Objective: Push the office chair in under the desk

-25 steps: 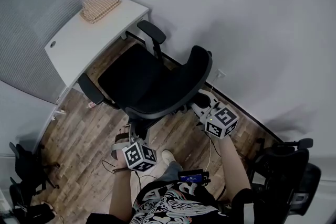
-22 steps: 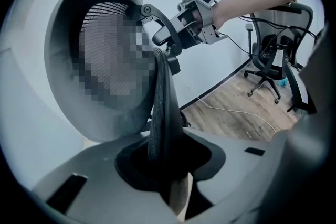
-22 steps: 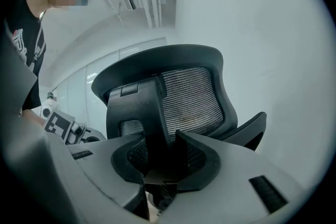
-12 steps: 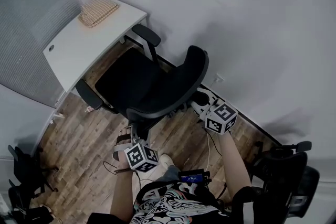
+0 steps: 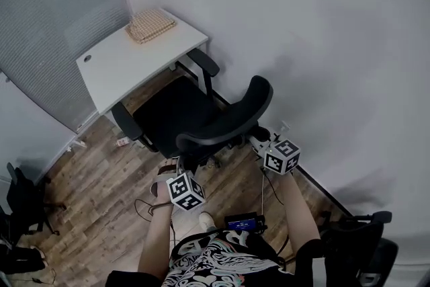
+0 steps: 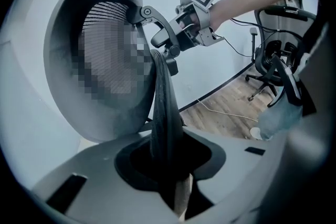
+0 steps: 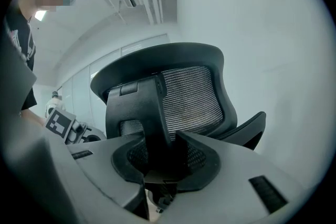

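Observation:
The black office chair (image 5: 176,112) faces the white desk (image 5: 127,67), its seat front close to the desk edge. One armrest (image 5: 203,62) reaches beside the desk corner. My left gripper (image 5: 177,165) is shut on the lower side edge of the mesh backrest (image 5: 228,121); that dark edge (image 6: 164,113) runs up out of its jaws. My right gripper (image 5: 261,140) is shut on the chair's black back support (image 7: 140,113) behind the backrest. In the left gripper view, the right gripper (image 6: 181,34) holds the support bracket.
A woven mat (image 5: 152,25) lies on the desk's far end. A grey partition (image 5: 57,23) stands behind the desk, and a white wall (image 5: 316,44) is close on the right. Other chairs stand at the lower right (image 5: 356,245) and far left (image 5: 20,195). Cables (image 5: 144,208) trail on the wood floor.
The chair has rolled closer to the desk, with both grippers following while still clamped on its back. The head view has shifted, so the desk sits further right in frame.

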### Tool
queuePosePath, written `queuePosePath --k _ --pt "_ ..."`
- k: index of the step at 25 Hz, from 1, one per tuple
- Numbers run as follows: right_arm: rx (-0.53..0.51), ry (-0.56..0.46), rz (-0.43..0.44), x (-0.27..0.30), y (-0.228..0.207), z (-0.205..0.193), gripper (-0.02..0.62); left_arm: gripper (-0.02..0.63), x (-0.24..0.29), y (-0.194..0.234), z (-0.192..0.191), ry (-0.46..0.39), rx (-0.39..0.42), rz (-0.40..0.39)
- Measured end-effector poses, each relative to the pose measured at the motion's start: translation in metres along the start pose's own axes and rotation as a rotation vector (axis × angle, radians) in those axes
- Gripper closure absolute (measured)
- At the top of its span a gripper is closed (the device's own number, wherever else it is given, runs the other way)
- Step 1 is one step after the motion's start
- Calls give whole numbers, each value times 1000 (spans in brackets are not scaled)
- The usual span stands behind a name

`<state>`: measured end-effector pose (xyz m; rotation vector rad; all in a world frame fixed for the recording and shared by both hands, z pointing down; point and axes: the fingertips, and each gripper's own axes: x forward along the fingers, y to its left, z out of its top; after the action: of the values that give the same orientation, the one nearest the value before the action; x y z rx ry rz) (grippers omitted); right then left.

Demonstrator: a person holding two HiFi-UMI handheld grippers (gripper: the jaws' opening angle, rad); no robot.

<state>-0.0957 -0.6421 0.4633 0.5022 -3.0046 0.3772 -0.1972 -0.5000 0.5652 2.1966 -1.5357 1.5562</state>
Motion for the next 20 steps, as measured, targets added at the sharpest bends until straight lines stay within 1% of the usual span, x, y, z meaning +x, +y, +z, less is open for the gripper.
queuePosePath --k 5,8,15,20 --pt "-3 12 -25 -1 0 -2 491 477 0 2 -3 2 8 5" --pt "-12 29 -40 -1 0 -4 491 476 -1 1 -4 5 -1 4" --pt "-43 44 -122 -3 -3 -4 495 469 0 2 -4 12 -32 -10" --pt "-72 88 -123 -21 0 -6 500 462 1 1 -4 26 -53 -4"
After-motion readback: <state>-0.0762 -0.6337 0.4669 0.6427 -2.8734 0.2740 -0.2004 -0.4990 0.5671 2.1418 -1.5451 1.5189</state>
